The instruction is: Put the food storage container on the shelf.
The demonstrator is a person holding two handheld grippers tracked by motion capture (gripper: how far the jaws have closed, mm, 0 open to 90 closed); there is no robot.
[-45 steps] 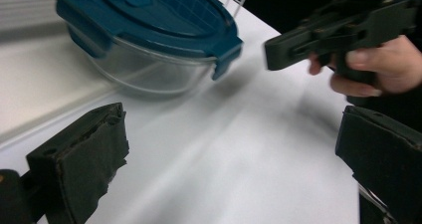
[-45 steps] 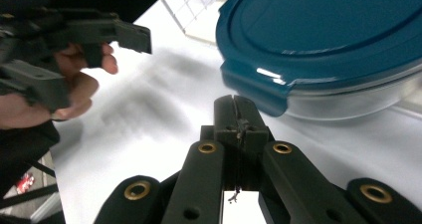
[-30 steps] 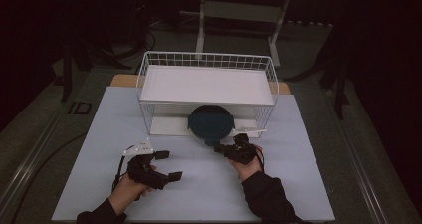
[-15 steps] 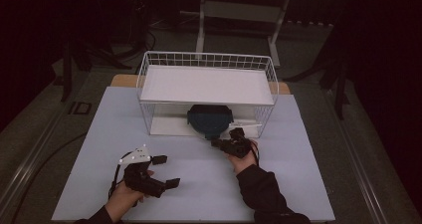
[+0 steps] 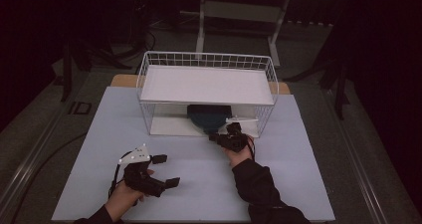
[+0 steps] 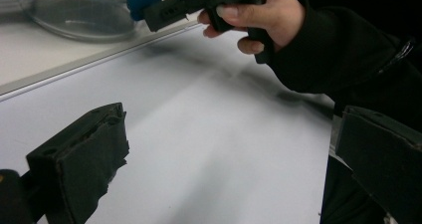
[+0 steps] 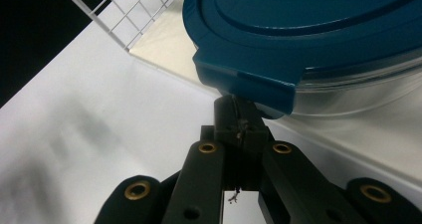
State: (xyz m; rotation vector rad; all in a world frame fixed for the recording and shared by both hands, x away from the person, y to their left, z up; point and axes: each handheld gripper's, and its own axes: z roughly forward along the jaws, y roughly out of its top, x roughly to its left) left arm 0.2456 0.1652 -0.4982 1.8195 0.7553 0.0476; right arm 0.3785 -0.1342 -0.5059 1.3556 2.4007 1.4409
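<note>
The right claw [image 7: 238,129], jaws closed with nothing between them, presses against the teal-lidded glass container [image 7: 318,45] under the wire rack [image 5: 206,92]. Push low and straight. The left claw [image 5: 161,171] rests open on the surface [image 5: 199,184].

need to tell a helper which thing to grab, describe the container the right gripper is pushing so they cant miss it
Find the white wire shelf rack at the far middle of the pale table. On its lower level, under the white shelf board, sits a round clear glass container with a dark teal snap lid. It is the rack's one dark item; the right gripper, fingers shut, meets its lid tab.
</note>
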